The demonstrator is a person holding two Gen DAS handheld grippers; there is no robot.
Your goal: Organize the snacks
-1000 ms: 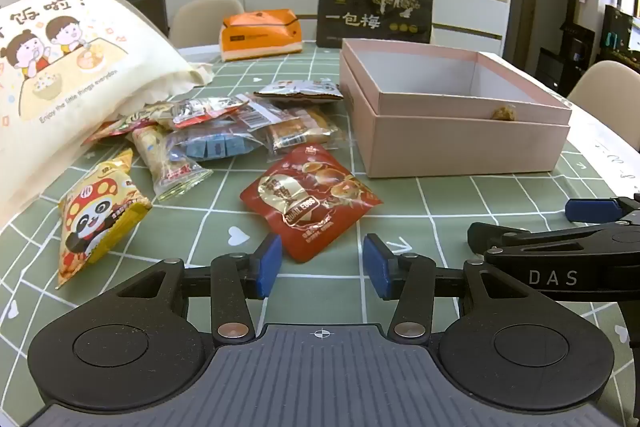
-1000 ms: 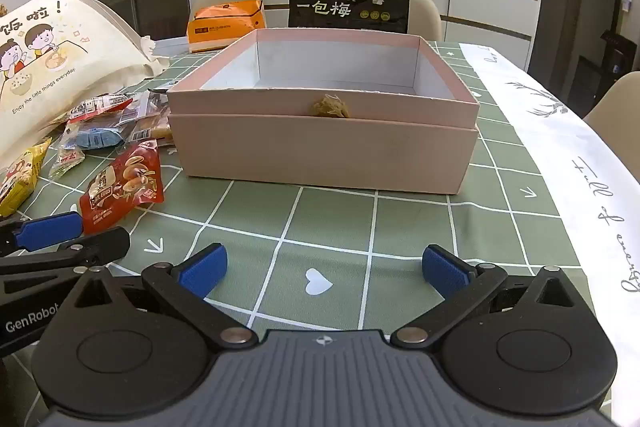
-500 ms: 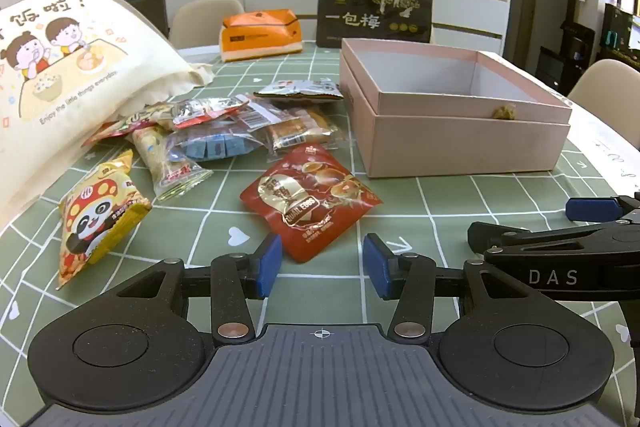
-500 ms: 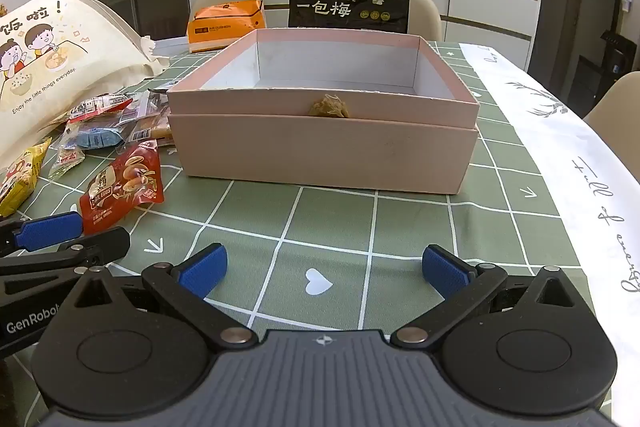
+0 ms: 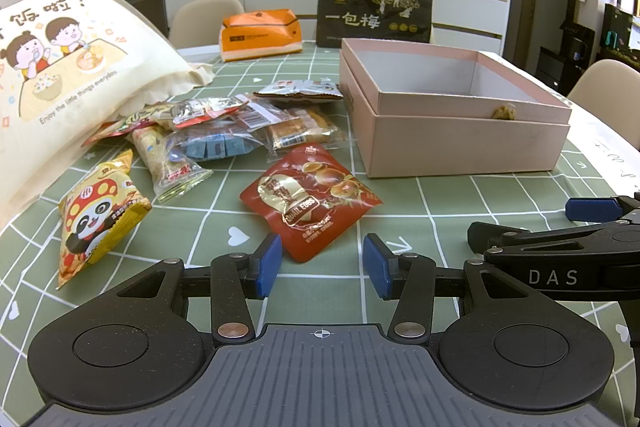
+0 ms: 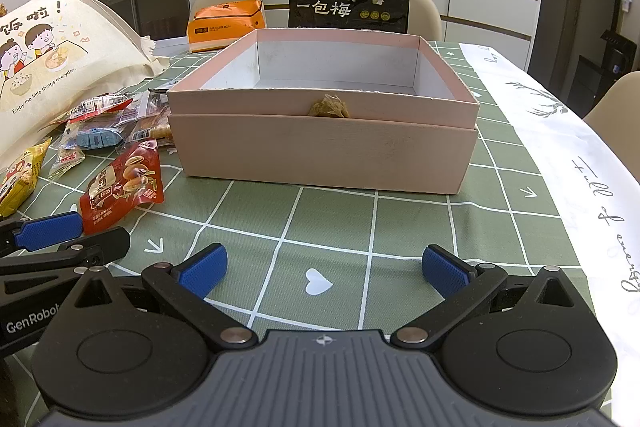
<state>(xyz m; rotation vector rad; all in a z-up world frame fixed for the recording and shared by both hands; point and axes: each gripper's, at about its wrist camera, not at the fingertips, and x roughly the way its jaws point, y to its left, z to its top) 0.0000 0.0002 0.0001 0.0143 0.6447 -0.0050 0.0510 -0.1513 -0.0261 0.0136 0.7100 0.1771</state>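
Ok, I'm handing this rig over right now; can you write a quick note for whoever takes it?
Left gripper: open, empty, low over the table, just short of the red quail-egg packet.
Right gripper: open wide, empty, facing the pink box.
Snacks: the snack pile and the yellow panda packet lie loose on the green tablecloth, left of the box, beside the cream tote bag.
Done: nothing visibly packed; the box interior looks bare where visible.
Left: move every packet into the box, probably the red one first.
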